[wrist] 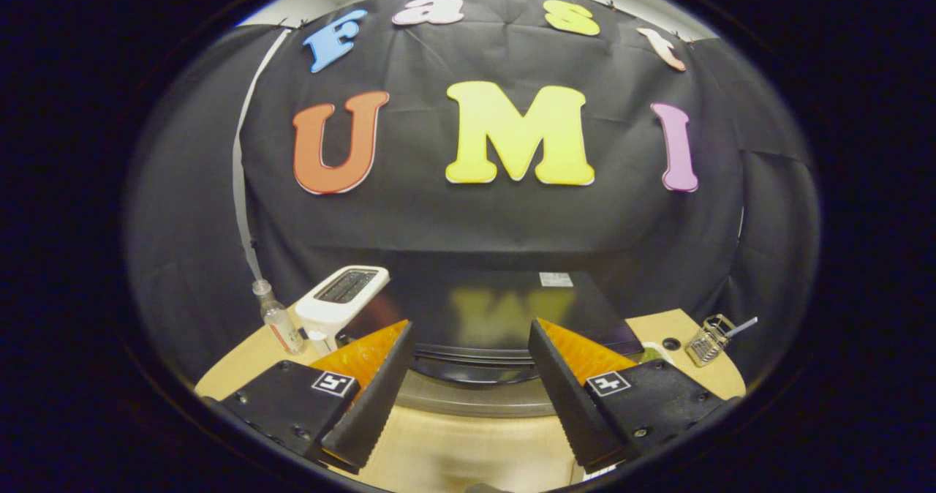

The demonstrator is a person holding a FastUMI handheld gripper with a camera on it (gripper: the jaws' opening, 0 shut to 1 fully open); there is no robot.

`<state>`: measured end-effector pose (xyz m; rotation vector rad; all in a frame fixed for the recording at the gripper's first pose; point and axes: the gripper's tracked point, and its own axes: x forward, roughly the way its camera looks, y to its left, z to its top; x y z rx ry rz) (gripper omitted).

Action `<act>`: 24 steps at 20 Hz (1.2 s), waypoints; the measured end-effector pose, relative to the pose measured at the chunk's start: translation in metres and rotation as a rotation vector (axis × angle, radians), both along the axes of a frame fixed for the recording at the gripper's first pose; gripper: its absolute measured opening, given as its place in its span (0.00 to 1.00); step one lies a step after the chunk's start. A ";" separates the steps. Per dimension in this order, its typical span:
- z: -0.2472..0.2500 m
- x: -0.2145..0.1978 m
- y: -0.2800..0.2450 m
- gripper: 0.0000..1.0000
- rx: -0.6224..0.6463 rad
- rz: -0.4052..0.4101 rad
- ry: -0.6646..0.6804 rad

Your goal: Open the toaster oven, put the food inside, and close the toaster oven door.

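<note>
The black toaster oven point(504, 306) stands on the wooden table point(453, 449), just ahead of my fingers, and I look down on its glossy top. Its dark curved front edge point(468, 365) and a grey band point(475, 401) below it lie between the fingers. Whether the door is open or closed I cannot tell from this angle. My gripper point(470, 328) is open above the table with nothing between its fingers. A greenish piece of food point(649, 354) on something white peeks out beside the right finger point(578, 390), mostly hidden by it.
A white pop-up toaster point(344, 299) and a clear bottle point(278, 321) stand left of the oven. A small wire basket point(708, 339) with a handle sits to the right, near a round hole point(670, 344) in the table. Black cloth walls close in the back.
</note>
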<state>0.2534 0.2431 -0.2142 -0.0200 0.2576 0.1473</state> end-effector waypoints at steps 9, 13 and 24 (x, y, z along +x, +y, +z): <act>-0.034 0.005 -0.009 1.00 0.011 -0.058 0.071; -0.040 -0.022 -0.011 1.00 -0.020 -0.055 0.067; -0.113 -0.119 -0.018 1.00 -0.055 -0.011 0.217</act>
